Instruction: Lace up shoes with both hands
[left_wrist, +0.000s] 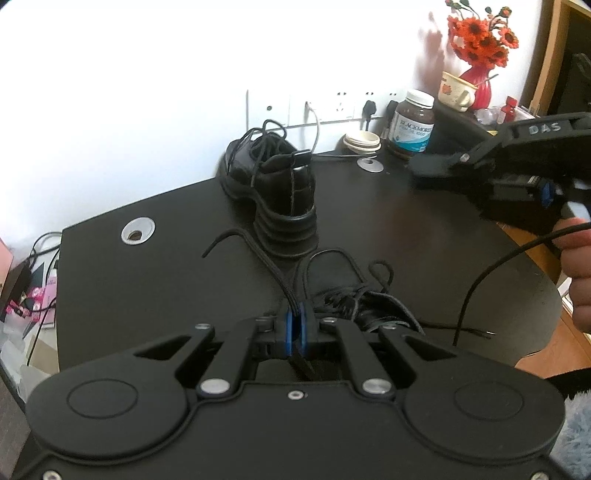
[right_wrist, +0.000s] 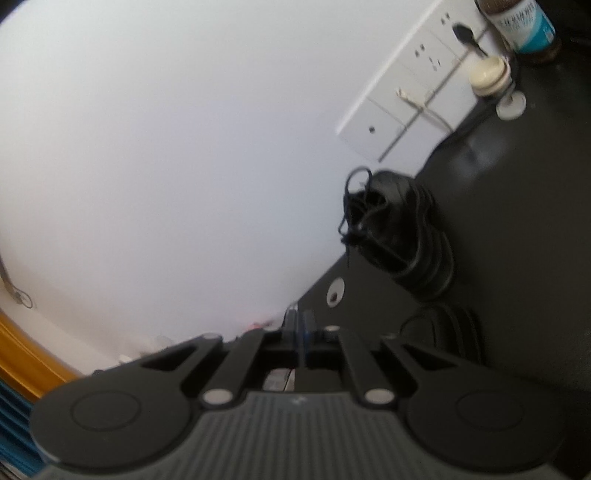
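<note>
Left claw pinches lace, seemingly doubled.

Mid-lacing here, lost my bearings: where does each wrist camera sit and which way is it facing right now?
Left wrist: on the left gripper, angled down at the desk; jaws shut on a lace of the near shoe; the right gripper and a hand show.
Right wrist: on the right gripper, rolled, facing the wall; jaws shut.
Shared: far shoe, supplement bottle.
</note>
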